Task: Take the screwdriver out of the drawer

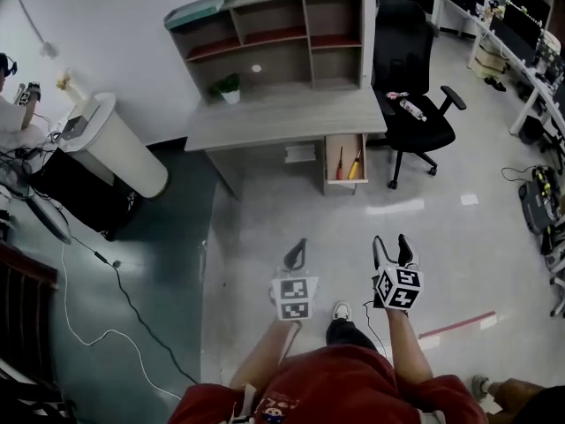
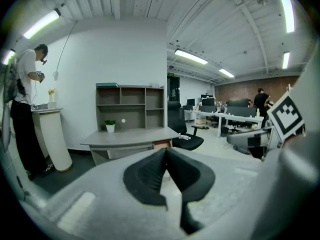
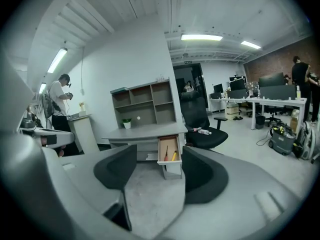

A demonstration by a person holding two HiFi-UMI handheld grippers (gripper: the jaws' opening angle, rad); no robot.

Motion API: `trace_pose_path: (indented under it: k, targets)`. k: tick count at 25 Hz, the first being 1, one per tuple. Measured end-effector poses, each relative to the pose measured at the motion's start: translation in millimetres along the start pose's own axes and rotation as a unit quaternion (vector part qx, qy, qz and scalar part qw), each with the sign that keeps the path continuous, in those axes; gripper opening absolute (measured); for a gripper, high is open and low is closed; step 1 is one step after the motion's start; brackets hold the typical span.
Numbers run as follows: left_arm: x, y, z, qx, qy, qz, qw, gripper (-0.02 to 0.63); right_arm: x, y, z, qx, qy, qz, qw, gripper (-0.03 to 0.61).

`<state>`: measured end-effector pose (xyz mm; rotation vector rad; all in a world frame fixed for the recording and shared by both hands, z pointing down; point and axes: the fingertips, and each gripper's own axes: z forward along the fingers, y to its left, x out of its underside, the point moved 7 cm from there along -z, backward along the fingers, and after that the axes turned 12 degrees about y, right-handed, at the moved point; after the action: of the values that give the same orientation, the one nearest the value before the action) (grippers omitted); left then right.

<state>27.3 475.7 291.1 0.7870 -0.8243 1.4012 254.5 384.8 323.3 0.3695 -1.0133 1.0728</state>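
Screwdriver in drawer, upper centre: probably light, stiff; take its handle. Right gripper jaws wide, empty; left gripper jaws together.

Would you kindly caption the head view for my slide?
Left claw shut, right claw open, facing grey desk's open drawer with red screwdriver and yellow screwdriver.

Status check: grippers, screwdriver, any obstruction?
Left gripper shut, right gripper open, both empty. Red-handled screwdriver and yellow-handled screwdriver lie in open wooden drawer, untouched. Black office chair beside it; path unblocked.
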Motion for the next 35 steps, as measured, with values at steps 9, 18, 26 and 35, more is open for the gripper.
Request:
trace_pose_path:
  k: [9,18,26,35]
  targets:
    - [-60.5,-11.2,89.6,-0.015,0.002,-0.002,0.9999,-0.002,-59.7,-62.0,70.3,-0.012,0.000,0.011,1.000,0.267]
    - [-90.1,-14.5,149.8,-0.030,0.012,0.000,0.9995,-0.002,-88.2,-94.1,127.1,-0.032,0.012,0.006,0.999,0.267]
    - [-99.1,10.3,190.6,-0.025,0.016,-0.006,0.9995,-0.002,-105.0,-89.0,171.2,-0.036,0.022,0.002,0.999,0.265]
    - [-127.7,69.2,254.5,-0.003,0.017,-0.012,0.9998,-0.002,-145.6,-65.8,241.4,-0.022,0.029,-0.002,0.999,0.265]
